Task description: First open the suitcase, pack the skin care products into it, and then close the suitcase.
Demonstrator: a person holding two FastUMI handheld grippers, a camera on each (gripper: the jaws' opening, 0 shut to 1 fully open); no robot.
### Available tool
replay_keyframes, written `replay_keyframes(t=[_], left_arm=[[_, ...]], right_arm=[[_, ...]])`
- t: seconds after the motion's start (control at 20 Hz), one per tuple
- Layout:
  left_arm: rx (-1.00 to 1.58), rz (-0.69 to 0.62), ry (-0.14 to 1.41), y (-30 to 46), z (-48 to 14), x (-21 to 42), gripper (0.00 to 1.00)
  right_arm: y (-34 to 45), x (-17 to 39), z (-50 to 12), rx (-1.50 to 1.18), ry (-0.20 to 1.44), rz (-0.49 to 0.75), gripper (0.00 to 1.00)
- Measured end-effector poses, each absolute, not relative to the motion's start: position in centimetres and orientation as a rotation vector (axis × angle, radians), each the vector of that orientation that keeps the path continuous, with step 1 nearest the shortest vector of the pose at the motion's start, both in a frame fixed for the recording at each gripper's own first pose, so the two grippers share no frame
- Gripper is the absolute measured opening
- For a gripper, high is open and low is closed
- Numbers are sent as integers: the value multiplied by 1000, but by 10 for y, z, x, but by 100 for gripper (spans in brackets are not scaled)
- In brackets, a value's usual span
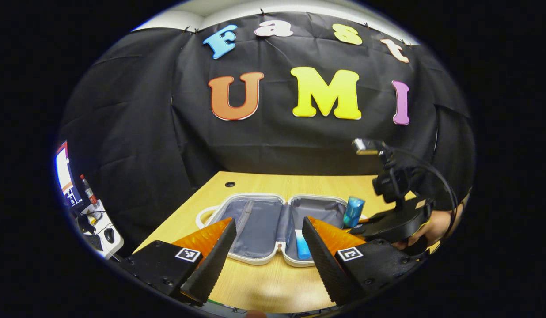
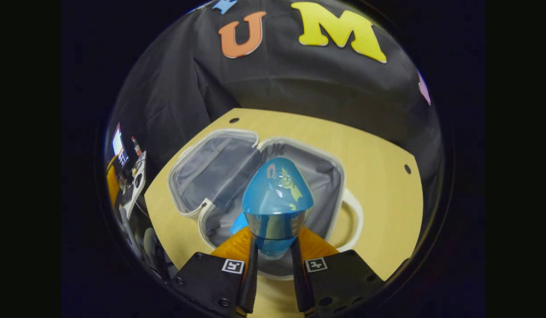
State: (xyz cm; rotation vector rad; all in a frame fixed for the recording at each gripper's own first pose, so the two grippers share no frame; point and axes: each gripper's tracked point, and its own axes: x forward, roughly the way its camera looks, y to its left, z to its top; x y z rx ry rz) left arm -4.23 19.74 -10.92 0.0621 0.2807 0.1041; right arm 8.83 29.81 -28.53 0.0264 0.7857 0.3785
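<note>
The suitcase (image 1: 273, 227) lies open near the middle of the table (image 1: 264, 282). The right gripper (image 2: 273, 254) clamps a blue bottle (image 2: 277, 198) above the suitcase's right half, hiding much of its lining. The left gripper (image 1: 268, 247) hangs open and empty by the table's front edge, partly covering a light-blue tube (image 1: 302, 247) inside.

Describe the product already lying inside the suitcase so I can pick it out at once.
On the wooden table lies the open suitcase. In its right half, beside the hinge, lies a small light-blue tube. It lies flat and pale, while the darker shiny blue bottle is held in the right claw.
</note>
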Motion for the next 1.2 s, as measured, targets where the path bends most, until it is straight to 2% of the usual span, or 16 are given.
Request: replay_keyframes(t=[0.4,0.5,0.85,0.95,1.15,1.2], left_arm=[[45,53,290,217,-107,-28,96],[19,42,304,219,-113,-22,96],[-19,51,321,238,-117,0,96],[-16,61,322,247,-117,4,96],[-13,95,331,267,-124,8,97],[-12,102,338,272,-127,8,97]], right_arm=[[298,85,-337,180,1034,174,33],[297,93,-339,204,1055,149,31],[299,114,-362,215,1194,53,33],[299,115,-362,224,1207,34,31],[299,116,-362,242,1229,11,35],[299,116,-362,247,1233,9,33]])
